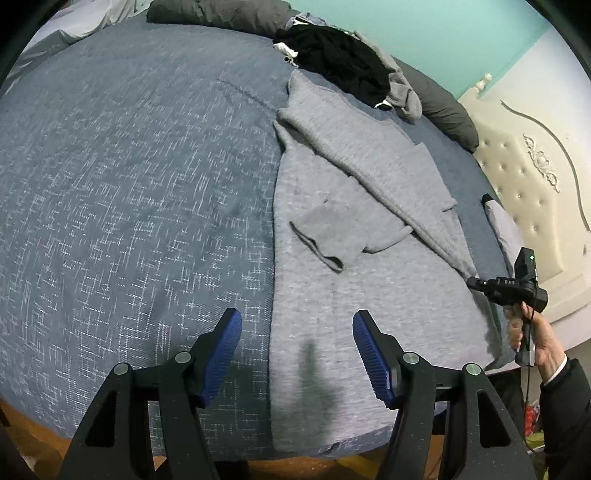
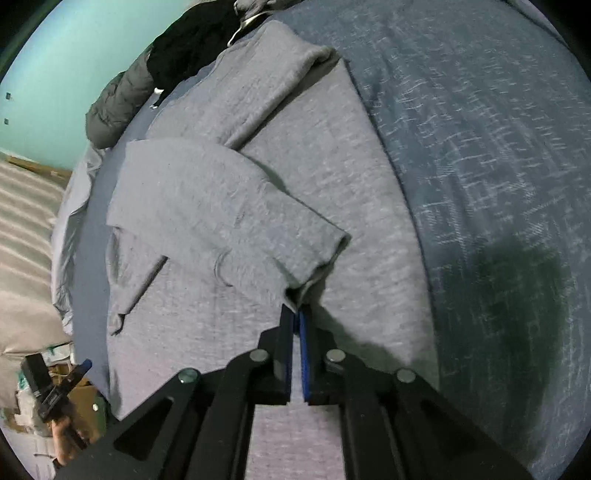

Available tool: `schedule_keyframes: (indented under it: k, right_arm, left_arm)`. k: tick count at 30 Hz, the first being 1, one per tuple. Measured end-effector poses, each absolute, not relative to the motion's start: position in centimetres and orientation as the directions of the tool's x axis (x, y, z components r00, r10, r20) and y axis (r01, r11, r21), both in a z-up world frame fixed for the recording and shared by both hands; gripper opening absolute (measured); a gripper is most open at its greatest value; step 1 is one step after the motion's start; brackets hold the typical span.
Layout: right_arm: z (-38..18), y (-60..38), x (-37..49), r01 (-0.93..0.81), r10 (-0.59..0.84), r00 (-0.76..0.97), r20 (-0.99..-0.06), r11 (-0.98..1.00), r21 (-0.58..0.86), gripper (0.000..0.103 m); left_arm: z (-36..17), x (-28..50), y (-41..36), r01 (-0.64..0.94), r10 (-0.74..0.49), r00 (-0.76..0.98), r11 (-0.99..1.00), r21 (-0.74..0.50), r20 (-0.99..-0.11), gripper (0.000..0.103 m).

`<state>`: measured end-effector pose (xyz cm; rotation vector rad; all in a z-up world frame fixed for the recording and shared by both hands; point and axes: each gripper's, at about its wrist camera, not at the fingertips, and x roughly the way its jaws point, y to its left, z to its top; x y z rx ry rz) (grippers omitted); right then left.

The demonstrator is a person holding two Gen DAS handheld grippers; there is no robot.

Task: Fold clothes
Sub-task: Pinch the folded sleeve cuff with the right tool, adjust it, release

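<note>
Right claw (image 2: 295,314): blue pads pressed together, clenched on the cuff edge of a sleeve (image 2: 229,221) of the grey sweater (image 2: 332,147). A pinch of knit fabric sits between the pad tips; the sleeve lies folded across the sweater's body, cuff end nearest the claw. Claw angled downward at the cloth.

Left claw (image 1: 297,354): released, pads well apart, nothing between them. It hangs above the sweater's near hem, left pad over the bedspread (image 1: 129,166), right pad over grey knit. Its shadow falls on the fabric just below.

Sweater: spread flat on the bed, on a blue-grey bedspread with a pale crosshatch weave. In the left wrist view it runs from the near edge of the bed up toward the far side, one sleeve folded inward over the chest, the other side doubled over in a long ridge. Fabric slightly rumpled at the far end.

Beyond the sweater: a heap of black clothes (image 1: 340,59) with a grey piece (image 1: 404,96) beside it, touching the sweater's far end or nearly so. Dark grey pillow (image 1: 447,107) behind that. Cream tufted headboard (image 1: 524,177) at right, teal wall (image 1: 424,29) above.

A hand (image 1: 543,343) in a dark sleeve grips the right claw's handle at the bed's right edge.
</note>
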<state>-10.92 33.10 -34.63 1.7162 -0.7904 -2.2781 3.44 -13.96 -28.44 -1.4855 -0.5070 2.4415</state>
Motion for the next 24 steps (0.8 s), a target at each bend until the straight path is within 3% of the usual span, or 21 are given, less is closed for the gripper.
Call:
schedule_keyframes:
  k: [3,4,5,8,14,16,19,24]
  right_arm:
    - [-33.5,34.1,-10.7,-0.191,-0.442,-0.358,-0.822,-0.827,0.528,0.020]
    - [-33.0,34.7,-10.6,-0.200,-0.439,-0.390,-0.809,-0.818,0.540,0.033]
    - [-32.5,35.5,-10.5,-0.212,-0.435,-0.425,-0.794,-0.805,0.555,0.040]
    - [-32.1,37.2,-10.6,-0.253,-0.430,-0.488,-0.760,-0.763,0.594,0.041]
    - [-34.3,36.7,-12.2,-0.264,-0.423,-0.432,-0.797,-0.785,0.560,0.041]
    - [-34.7,36.4,-12.4,-0.249,-0.407,-0.430,-0.806,-0.805,0.539,0.037]
    - [-34.3,36.2,-12.3,-0.209,-0.371,-0.434,-0.821,-0.845,0.492,0.004]
    - [-32.2,36.2,-12.6,-0.125,-0.294,-0.504,-0.812,-0.906,0.405,0.003]
  left_arm:
    - [-28.2,3.5,-14.1,-0.022,0.372,-0.458,-0.913,-0.408,-0.807,0.068]
    - [-28.1,3.5,-14.1,-0.020,0.370,-0.458,-0.913,-0.407,-0.808,0.068]
    - [-28.0,3.4,-14.1,-0.018,0.370,-0.458,-0.913,-0.407,-0.809,0.068]
    - [-27.9,3.3,-14.1,-0.017,0.370,-0.459,-0.912,-0.409,-0.807,0.068]
    - [-27.5,3.1,-13.6,-0.026,0.372,-0.459,-0.913,-0.407,-0.807,0.068]
    - [-27.4,3.1,-13.6,-0.029,0.372,-0.457,-0.914,-0.404,-0.808,0.068]
    - [-27.4,3.1,-13.7,-0.030,0.369,-0.457,-0.916,-0.401,-0.809,0.069]
    - [-27.7,3.0,-13.9,-0.021,0.364,-0.451,-0.917,-0.398,-0.815,0.069]
